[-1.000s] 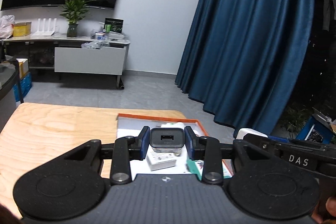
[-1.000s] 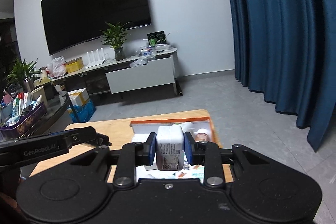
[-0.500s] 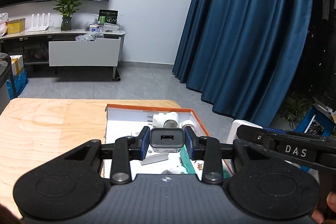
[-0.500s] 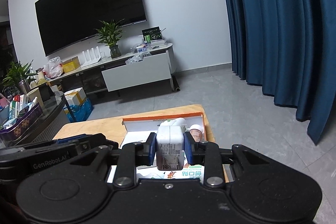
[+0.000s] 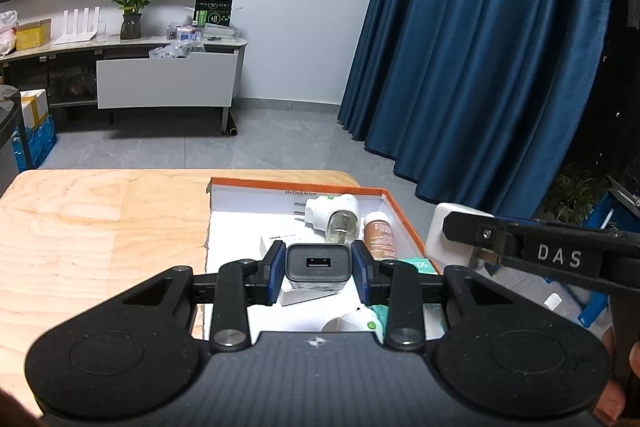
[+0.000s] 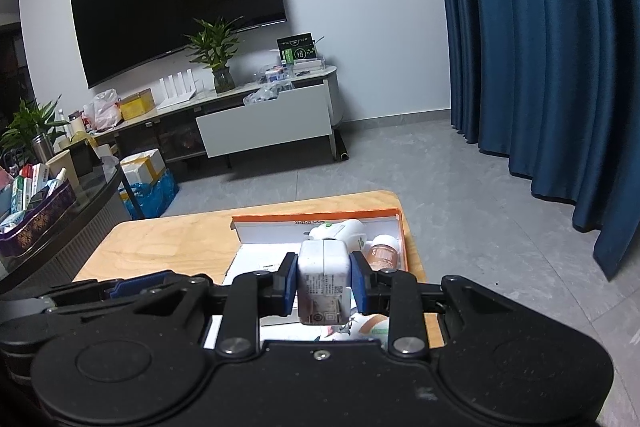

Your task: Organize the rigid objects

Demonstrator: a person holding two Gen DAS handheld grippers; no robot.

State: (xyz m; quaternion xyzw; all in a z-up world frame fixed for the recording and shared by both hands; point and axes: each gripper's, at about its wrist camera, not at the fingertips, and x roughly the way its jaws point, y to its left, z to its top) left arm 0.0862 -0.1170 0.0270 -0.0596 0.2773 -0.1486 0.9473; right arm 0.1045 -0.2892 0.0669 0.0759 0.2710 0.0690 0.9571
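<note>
My left gripper (image 5: pixel 318 269) is shut on a dark grey USB charger (image 5: pixel 318 265) and holds it above an orange-rimmed box (image 5: pixel 404 223) on the wooden table. My right gripper (image 6: pixel 323 287) is shut on a white power adapter (image 6: pixel 323 283) above the same box (image 6: pixel 403 239). The white adapter also shows at the right in the left wrist view (image 5: pixel 450 239). The box holds a white plug-in vaporizer (image 5: pixel 334 215), a small brown bottle (image 5: pixel 378 235), a white carton (image 5: pixel 272 243) and teal packets (image 5: pixel 418 263).
The wooden table (image 5: pixel 100 227) spreads left of the box. A dark glass table with a basket of items (image 6: pixel 32 195) stands at the left. A TV cabinet (image 6: pixel 264 119) and blue curtains (image 6: pixel 540 47) lie beyond.
Both grippers have moved forward and higher over the box with their chargers still held. More of the box's contents now show below them.
</note>
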